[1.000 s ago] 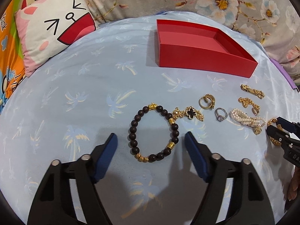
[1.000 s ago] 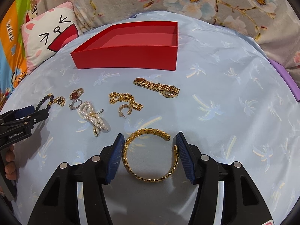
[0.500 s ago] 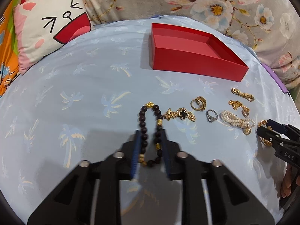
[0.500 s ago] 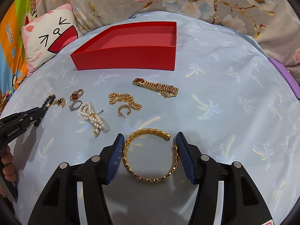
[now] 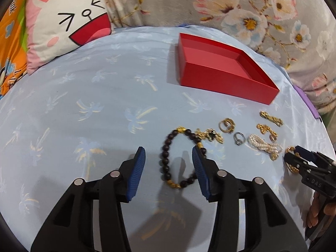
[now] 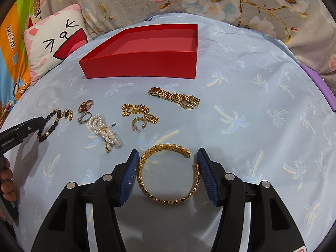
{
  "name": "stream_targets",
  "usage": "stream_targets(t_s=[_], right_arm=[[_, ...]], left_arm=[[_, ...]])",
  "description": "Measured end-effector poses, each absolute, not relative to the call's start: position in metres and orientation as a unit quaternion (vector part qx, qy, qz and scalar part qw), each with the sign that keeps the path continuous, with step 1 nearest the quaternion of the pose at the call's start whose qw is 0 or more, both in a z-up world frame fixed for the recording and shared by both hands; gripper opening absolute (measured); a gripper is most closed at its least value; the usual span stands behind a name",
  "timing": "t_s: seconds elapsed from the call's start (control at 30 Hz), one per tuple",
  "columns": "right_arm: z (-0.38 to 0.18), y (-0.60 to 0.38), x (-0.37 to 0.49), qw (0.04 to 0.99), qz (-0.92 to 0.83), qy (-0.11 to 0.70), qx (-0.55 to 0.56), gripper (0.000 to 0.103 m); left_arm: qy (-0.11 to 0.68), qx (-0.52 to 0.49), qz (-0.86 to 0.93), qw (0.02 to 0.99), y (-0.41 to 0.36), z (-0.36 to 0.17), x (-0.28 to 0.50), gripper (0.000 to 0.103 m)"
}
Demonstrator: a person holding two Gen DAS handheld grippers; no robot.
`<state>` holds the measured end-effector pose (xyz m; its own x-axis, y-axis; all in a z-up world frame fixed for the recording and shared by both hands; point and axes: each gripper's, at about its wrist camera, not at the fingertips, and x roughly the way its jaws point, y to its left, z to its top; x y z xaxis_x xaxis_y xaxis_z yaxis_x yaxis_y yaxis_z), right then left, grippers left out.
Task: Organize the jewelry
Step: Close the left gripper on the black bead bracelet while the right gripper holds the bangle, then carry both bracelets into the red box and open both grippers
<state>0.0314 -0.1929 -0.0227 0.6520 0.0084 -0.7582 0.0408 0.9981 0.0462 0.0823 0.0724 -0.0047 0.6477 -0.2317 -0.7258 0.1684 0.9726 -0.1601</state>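
The box (image 6: 142,63) is placed on the cloth (image 6: 252,126), at the far side. Before it, the watch (image 6: 174,98) is laid, and nearer the chain (image 6: 138,112) with the earring (image 6: 139,123) just beside it. To the left, the pearl bracelet (image 6: 104,131), two rings (image 6: 85,111) and the beaded bracelet (image 6: 50,124) are found. The bangle (image 6: 168,174) lies nearest. A pillow (image 6: 54,42) is seen behind, at left.

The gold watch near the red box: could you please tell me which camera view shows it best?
The right wrist view: the gold watch lies whole and sharp mid-frame. In the left wrist view it is small, far right, its details unreadable.
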Motion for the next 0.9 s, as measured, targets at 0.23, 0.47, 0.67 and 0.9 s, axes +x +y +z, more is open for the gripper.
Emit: stream_targets(t_s=[0.23, 0.47, 0.67, 0.9], right_arm=[[-0.023, -0.193, 0.031, 0.908, -0.009, 0.417, 0.03, 0.056], [-0.022, -0.193, 0.031, 0.908, -0.008, 0.417, 0.031, 0.055], [-0.022, -0.197, 0.028, 0.908, -0.007, 0.416, 0.041, 0.055], [-0.006, -0.2, 0.024, 0.914, -0.005, 0.403, 0.048, 0.055]], left_arm=[[0.414, 0.012, -0.1, 0.905, 0.061, -0.011, 0.084, 0.007], [0.415, 0.008, -0.122, 0.902, 0.058, -0.009, 0.081, 0.007], [0.391, -0.001, -0.152, 0.908, 0.055, 0.016, 0.068, 0.007], [0.356, 0.013, -0.197, 0.914, 0.037, 0.057, 0.058, 0.007]])
